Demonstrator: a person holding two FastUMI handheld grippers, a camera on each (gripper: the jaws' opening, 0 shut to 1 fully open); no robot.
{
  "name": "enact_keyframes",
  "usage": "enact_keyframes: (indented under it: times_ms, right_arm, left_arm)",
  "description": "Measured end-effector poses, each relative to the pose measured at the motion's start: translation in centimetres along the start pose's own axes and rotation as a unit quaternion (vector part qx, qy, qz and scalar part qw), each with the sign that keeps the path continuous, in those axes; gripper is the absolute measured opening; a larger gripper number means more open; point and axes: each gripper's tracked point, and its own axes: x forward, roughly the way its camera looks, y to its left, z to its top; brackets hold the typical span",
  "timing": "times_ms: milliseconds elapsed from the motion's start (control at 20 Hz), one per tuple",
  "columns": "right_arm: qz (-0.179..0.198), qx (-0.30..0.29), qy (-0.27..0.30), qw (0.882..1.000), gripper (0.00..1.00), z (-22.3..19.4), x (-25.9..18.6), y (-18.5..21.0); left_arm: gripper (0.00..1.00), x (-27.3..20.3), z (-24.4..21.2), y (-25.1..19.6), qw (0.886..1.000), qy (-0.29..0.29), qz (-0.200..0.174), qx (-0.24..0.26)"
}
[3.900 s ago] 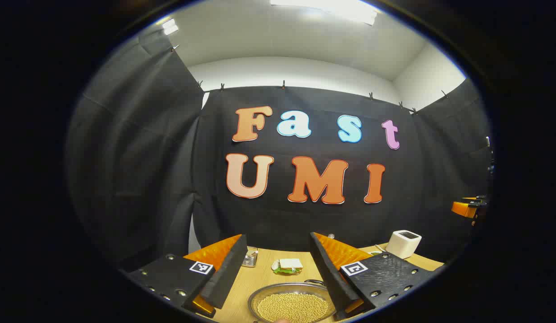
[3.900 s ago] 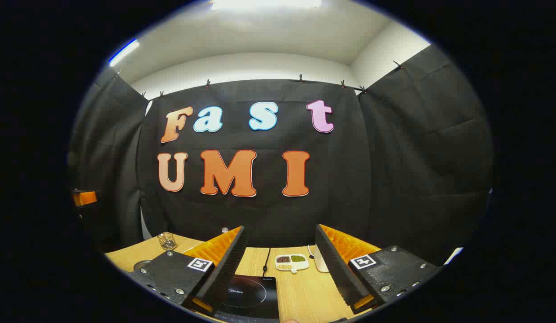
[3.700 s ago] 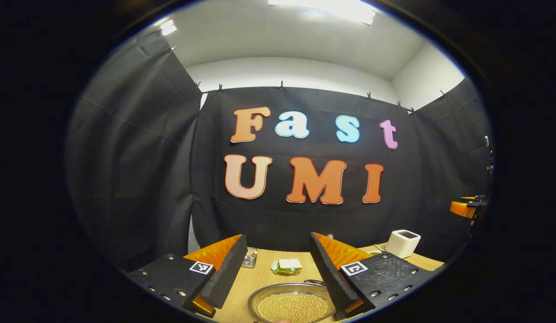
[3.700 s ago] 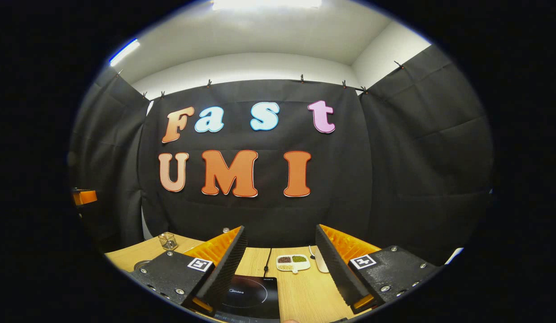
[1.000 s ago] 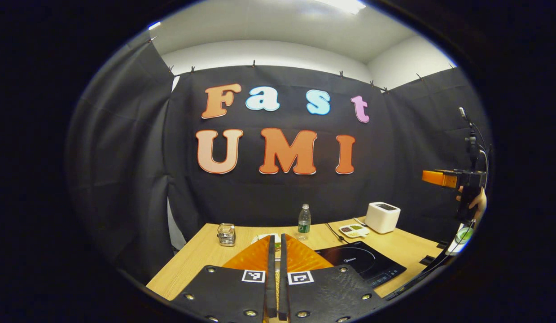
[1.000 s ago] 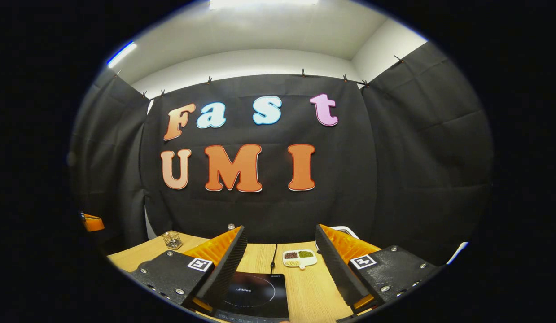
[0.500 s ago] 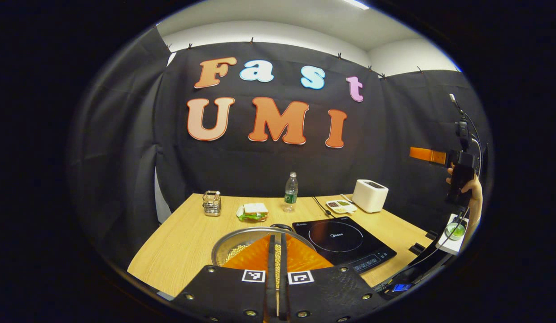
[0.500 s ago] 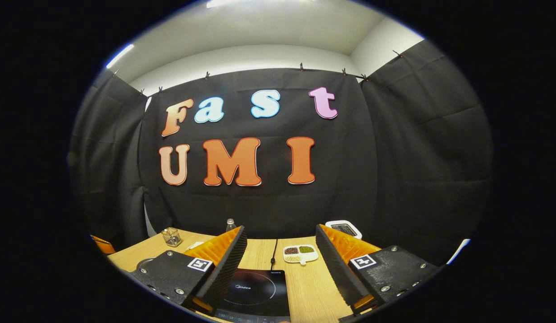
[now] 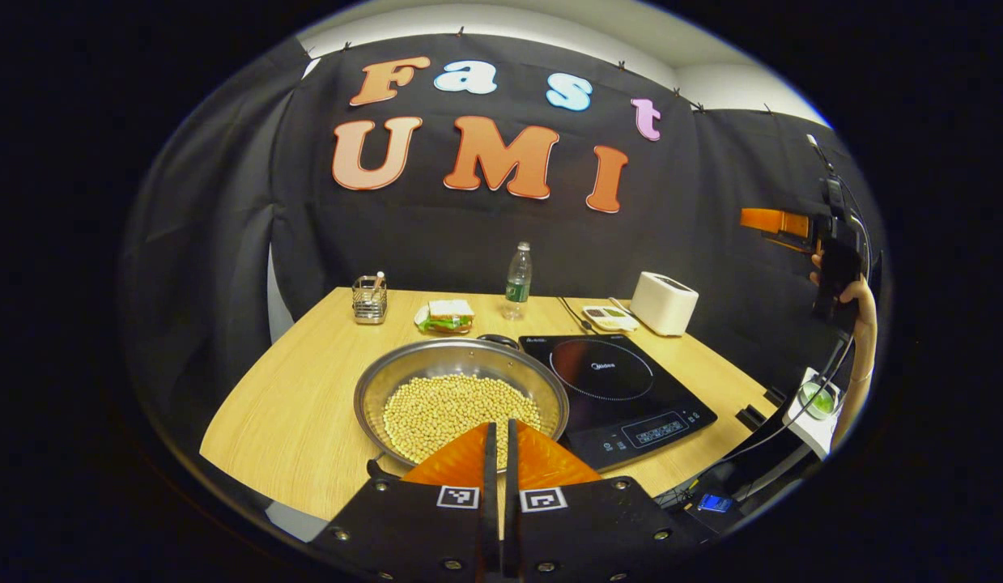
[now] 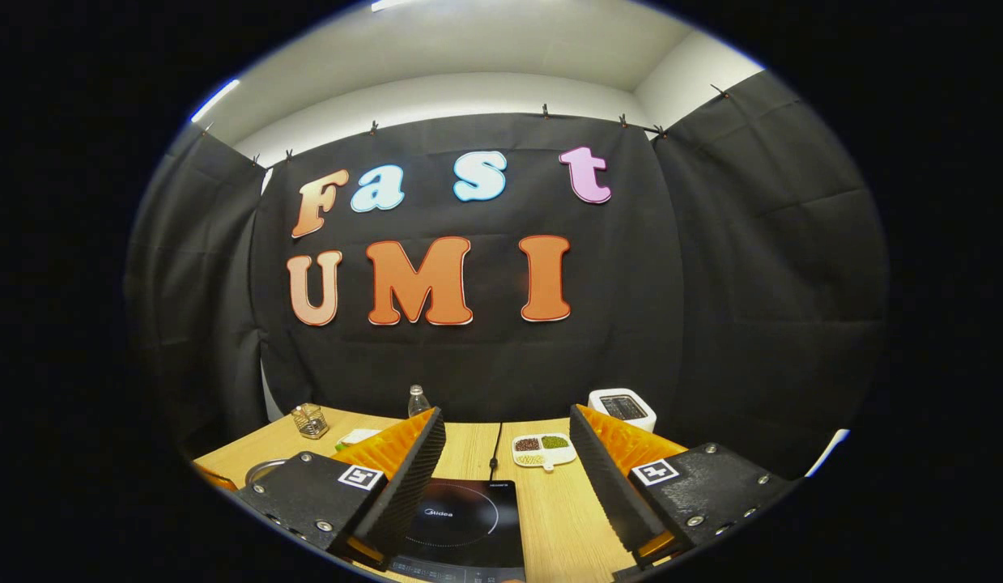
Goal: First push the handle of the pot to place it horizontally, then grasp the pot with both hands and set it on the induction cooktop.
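Round steel pot (image 9: 461, 380) of beans beside glassy cooktop (image 9: 622, 393).

Around you black cloth walls (image 10: 760, 267) clipped along the top, white ceiling (image 10: 485, 48) with strip lights, pale wood tabletop (image 9: 307, 389) below.

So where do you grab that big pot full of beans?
Probably by the two small dark handles on the pot's rim: the far one and the near one, one gripper each, coming in from outside. It is wide, shallow and full, so a level two-sided lift seems safest.
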Motion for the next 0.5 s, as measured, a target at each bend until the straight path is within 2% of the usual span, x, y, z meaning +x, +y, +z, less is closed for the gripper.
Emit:
enact_keyframes:
  times_ms: [450,500]
  right_arm:
    - [0.001,0.002,0.009,1.0,0.96,-1.0,0.7,0.2]
    - [0.002,0.003,0.01,1.0,1.0,-1.0,0.7,0.2]
  left_arm:
    - [0.03,1.1,-7.4,-1.3,0.995,0.094,-0.014,-0.033]
    - [0.03,1.3,-8.0,-1.3,0.994,0.101,-0.014,-0.034]
